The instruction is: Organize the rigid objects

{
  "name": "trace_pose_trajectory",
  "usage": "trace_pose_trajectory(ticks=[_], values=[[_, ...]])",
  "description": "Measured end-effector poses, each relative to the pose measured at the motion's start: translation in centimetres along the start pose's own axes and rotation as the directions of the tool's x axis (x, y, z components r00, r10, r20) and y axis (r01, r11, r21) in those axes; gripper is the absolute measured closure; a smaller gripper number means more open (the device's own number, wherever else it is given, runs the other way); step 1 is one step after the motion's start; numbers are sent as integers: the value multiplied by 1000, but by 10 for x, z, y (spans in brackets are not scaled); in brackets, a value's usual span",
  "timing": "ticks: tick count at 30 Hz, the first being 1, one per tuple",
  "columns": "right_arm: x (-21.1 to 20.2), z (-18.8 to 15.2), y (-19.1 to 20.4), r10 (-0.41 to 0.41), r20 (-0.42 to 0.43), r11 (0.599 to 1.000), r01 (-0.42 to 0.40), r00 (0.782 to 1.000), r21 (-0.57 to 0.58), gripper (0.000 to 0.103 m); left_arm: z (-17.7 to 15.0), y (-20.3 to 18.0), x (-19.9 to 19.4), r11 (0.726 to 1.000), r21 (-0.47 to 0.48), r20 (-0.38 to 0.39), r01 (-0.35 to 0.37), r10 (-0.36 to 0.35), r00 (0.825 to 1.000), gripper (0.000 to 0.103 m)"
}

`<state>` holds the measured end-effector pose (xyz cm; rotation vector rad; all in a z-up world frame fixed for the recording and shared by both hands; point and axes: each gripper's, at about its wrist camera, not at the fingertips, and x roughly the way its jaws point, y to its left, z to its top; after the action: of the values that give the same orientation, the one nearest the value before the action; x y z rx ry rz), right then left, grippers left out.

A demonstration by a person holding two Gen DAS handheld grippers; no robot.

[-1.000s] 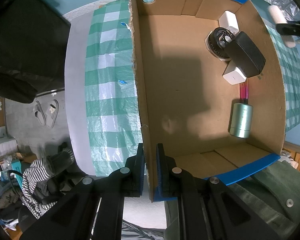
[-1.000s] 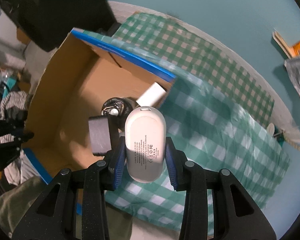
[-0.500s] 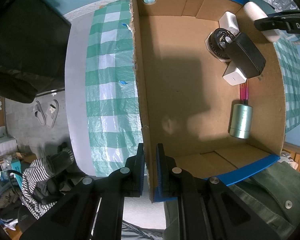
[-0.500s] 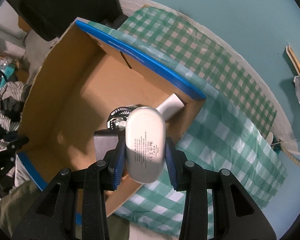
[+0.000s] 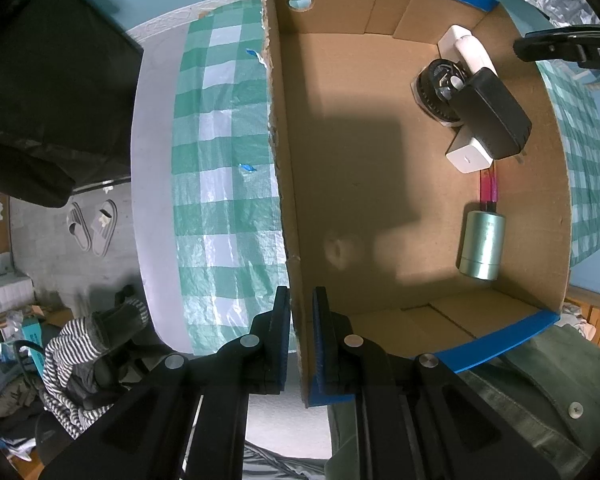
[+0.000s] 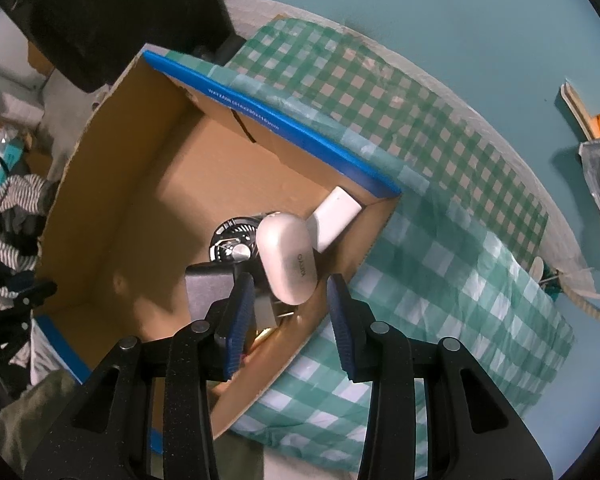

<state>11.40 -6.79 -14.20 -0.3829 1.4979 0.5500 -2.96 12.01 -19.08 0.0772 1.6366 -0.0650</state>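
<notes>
The left tongs (image 5: 301, 332) sit at the bottom centre of the left wrist view, their blue pads clamped on the side wall of the cardboard box (image 5: 284, 184), one pad outside and one inside. The box is open-topped with blue-taped rims and rests on a green-and-white checked cloth (image 5: 220, 168) spread over the counter (image 5: 150, 168).

In the right wrist view the right tongs (image 6: 290, 316) stand apart at lower centre, gripping nothing. Just beyond their tips lies the white oval power bank (image 6: 287, 258), free of both pads and resting tilted on the pile in the box's corner — whether it touches the box wall cannot be told.

That pile fills the upper right of the left wrist view: a black round part (image 5: 438, 84) on the box floor, a black adapter (image 5: 492, 114) lying across it, and a white block (image 5: 468, 156) under the adapter's lower end. The power bank shows there as a white rounded shape at the top of the pile, against another white block (image 5: 450, 38) in the corner. Lower right, a pale green cylinder (image 5: 482, 244) lies on its side, well apart from the pile, with a pink strip (image 5: 488, 186) between the two.
</notes>
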Motion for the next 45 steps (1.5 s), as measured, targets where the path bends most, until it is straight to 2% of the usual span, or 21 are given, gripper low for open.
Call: trace_pose_trajectory(ticks=[2, 11, 13, 15, 16, 20, 25, 30, 34, 39, 45], values=[[-4, -2, -1, -1, 13, 1000, 1, 1000, 13, 55, 1, 0, -1, 1000, -1, 2, 1, -1, 1000, 92], [-34, -19, -17, -12, 87, 994, 3, 996, 107, 45, 9, 5, -9, 999, -39, 23, -9, 10, 1000, 92], [-42, -23, -22, -17, 108, 991, 3, 994, 134, 44, 11, 7, -13, 999, -52, 31, -10, 12, 999, 89], [-54, -29, -29, -30, 135, 985, 6, 990, 170, 42, 15, 9, -19, 997, -70, 44, -22, 25, 999, 70], [-59, -32, -32, -40, 146, 982, 11, 988, 190, 40, 17, 9, -23, 997, -75, 60, -25, 30, 998, 66], [-85, -44, -43, -99, 210, 964, 41, 973, 264, 39, 26, 7, -43, 996, -82, 110, -37, 46, 993, 36], [-120, -58, -52, -159, 284, 938, 55, 946, 342, 36, 38, -2, -72, 997, -74, 172, -35, 47, 984, 22], [-152, -74, -58, -201, 372, 907, 29, 906, 420, 35, 48, -9, -110, 997, -81, 263, 6, 16, 965, 21], [-172, -86, -56, -252, 420, 896, 46, 872, 443, 34, 53, -12, -137, 996, -79, 331, 39, -11, 944, 21], [-191, -100, -51, -301, 448, 891, 81, 842, 448, 34, 50, -17, -168, 996, -73, 425, 50, -15, 905, 20], [-208, -119, -50, -340, 475, 875, 88, 812, 476, 34, 42, -31, -188, 999, -39, 510, 21, 2, 860, 20]])
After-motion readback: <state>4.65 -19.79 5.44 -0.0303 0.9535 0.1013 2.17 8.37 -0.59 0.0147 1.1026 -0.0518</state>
